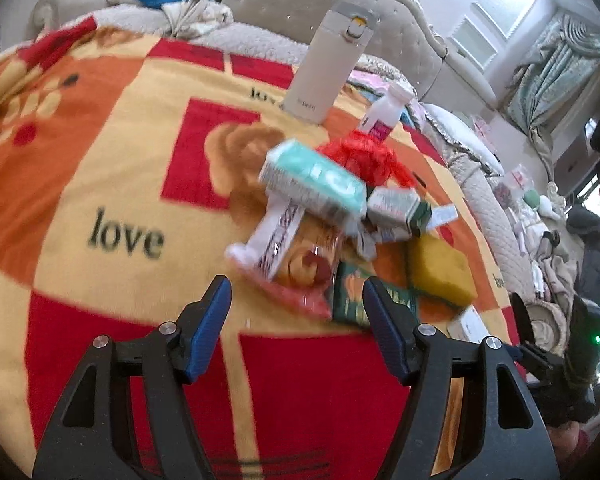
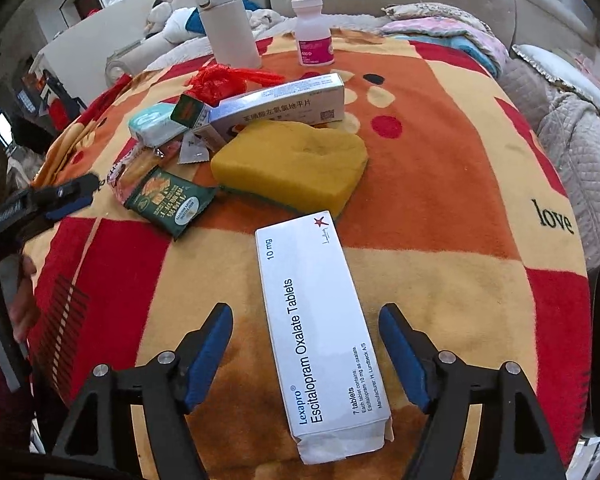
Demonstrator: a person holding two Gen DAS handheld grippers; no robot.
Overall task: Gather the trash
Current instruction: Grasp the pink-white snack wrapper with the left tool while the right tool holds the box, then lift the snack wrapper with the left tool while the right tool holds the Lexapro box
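Claws (image 1: 296,300) (image 2: 306,330) tilted down, agape

Home bedroom: tufted headboard (image 1: 300,4), fleece "love" blanket (image 1: 100,184) on the bed, curtains (image 1: 556,64), quilted bedding (image 2: 572,136), clothes piled around.

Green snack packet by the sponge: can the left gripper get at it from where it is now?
Probably yes. The left gripper is open and empty, and the green snack packet lies just ahead of its fingertips on the blanket. Nothing lies on top of it; the clear wrapper and yellow sponge crowd its sides.
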